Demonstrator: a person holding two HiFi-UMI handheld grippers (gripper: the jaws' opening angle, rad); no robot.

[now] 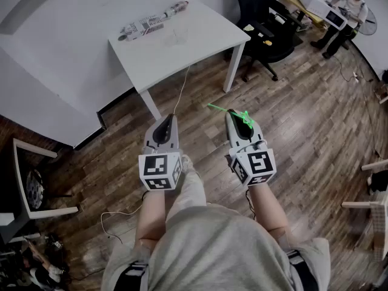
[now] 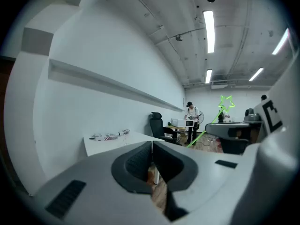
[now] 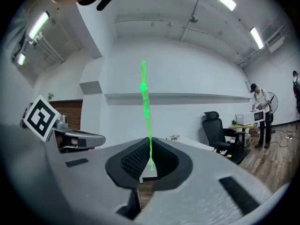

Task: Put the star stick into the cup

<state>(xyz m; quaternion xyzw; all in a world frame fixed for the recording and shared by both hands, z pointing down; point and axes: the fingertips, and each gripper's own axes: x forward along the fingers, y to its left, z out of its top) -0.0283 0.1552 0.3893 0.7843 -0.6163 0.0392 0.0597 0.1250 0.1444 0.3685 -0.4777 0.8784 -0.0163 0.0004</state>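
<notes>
Right gripper (image 1: 233, 114) clamped the star stick (image 1: 221, 108); left gripper (image 1: 168, 121) had its jaws together, empty. Cup (image 1: 176, 34) sat well apart. The thin stick might have pivoted in the pinch and missed the mouth.

Two grippers: a left gripper (image 1: 170, 117) and a right gripper (image 1: 233, 112). One green star stick (image 1: 218, 108). One white table (image 1: 203, 41) at twelve o'clock, bearing one clear cup (image 1: 176, 34). One black office chair (image 1: 260, 17) at one o'clock. One person (image 1: 347, 6) at two o'clock.
</notes>
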